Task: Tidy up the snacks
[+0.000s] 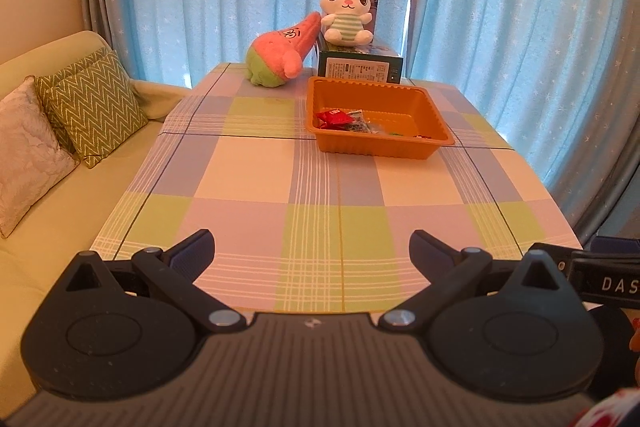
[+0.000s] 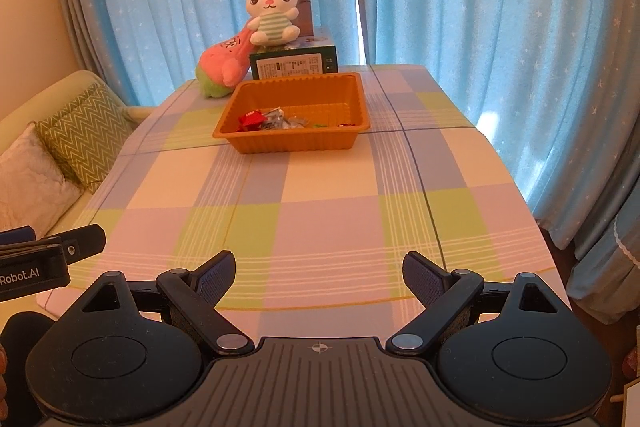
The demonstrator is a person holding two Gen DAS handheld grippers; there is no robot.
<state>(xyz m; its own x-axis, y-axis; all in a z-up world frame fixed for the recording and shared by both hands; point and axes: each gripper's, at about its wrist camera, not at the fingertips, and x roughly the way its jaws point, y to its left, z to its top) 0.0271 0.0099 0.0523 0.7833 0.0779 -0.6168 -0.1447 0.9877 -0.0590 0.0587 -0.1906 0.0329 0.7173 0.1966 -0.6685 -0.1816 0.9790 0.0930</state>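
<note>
An orange plastic tray [image 1: 372, 149] stands at the far middle of the checked table and holds several wrapped snacks [image 1: 344, 121], red and clear ones. It also shows in the right wrist view [image 2: 292, 143] with the snacks [image 2: 272, 119] inside. My left gripper [image 1: 312, 247] is open and empty, held over the near table edge, far from the tray. My right gripper [image 2: 318, 269] is open and empty too, over the near edge. The left gripper's side shows at the left edge of the right wrist view [image 2: 48, 251].
The checked table [image 1: 248, 171] runs forward. Behind the tray stand a dark green box [image 1: 358, 65], a white bunny plush [image 1: 346, 11] on it, and a pink and green plush [image 1: 282, 53]. A sofa with cushions [image 1: 92, 107] is on the left; blue curtains hang behind.
</note>
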